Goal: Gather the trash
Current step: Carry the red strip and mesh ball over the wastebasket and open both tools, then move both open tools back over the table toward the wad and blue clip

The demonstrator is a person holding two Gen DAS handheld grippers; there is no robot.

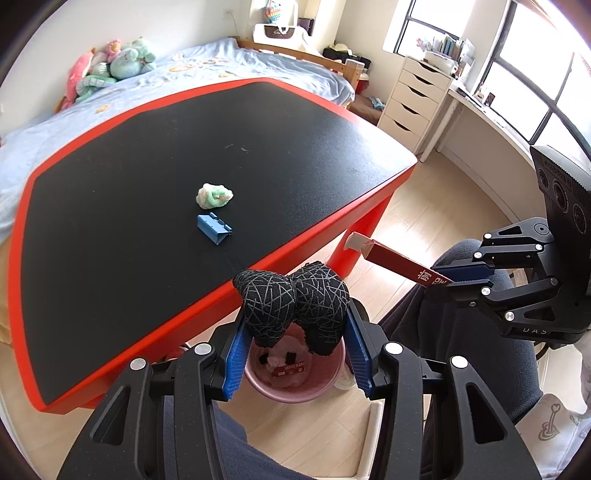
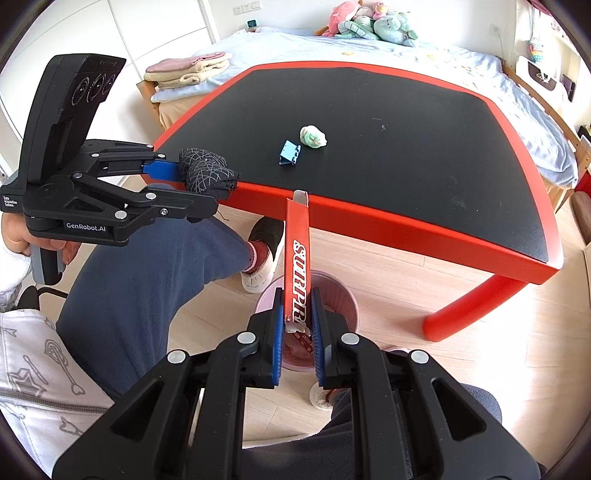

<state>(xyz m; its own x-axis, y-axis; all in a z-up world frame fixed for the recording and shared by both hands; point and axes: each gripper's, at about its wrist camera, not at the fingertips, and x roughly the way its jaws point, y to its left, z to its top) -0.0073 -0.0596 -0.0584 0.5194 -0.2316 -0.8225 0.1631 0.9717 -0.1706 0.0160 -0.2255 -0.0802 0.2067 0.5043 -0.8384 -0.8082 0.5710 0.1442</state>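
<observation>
My left gripper is shut on a black cloth bundle with grey criss-cross lines, held above a pink bin on the floor by the table's near edge. From the right wrist the left gripper and the black cloth bundle show at the left. My right gripper is shut on the lower end of a long red carton, over the pink bin. In the left wrist view the right gripper and the long red carton show at the right. A crumpled white-green tissue and a small blue clip lie on the table.
The black-topped, red-rimmed table stands before a bed with plush toys. A person's legs in dark trousers and a slippered foot are beside the bin. White drawers stand at the far right.
</observation>
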